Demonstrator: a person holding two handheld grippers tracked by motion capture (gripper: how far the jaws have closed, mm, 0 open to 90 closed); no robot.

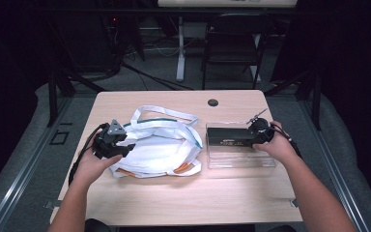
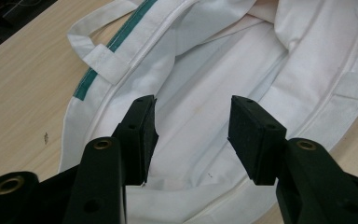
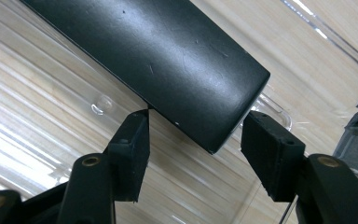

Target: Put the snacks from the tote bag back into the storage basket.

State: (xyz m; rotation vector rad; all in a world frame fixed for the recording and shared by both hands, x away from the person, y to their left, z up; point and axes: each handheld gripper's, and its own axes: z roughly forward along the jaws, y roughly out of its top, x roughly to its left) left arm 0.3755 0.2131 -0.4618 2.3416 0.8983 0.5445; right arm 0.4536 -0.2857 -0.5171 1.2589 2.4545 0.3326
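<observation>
A white tote bag (image 1: 159, 150) with teal trim and long handles lies on the left half of the table. My left gripper (image 1: 124, 147) rests at its left end. In the left gripper view that gripper (image 2: 193, 135) is open, with the bag's (image 2: 205, 70) white fabric and mouth below its jaws. A long black box (image 1: 229, 137) lies in a clear plastic tray (image 1: 241, 162) on the right. My right gripper (image 1: 253, 135) is at the box's right end. In the right gripper view it (image 3: 196, 144) stands open, its jaws straddling the end of the box (image 3: 168, 56).
The wooden table (image 1: 188, 193) has a round cable hole (image 1: 213, 102) near its far edge. The bag's handles (image 1: 166, 113) spread toward the back. A black chair (image 1: 234, 43) and a table leg (image 1: 180, 48) stand on the floor beyond.
</observation>
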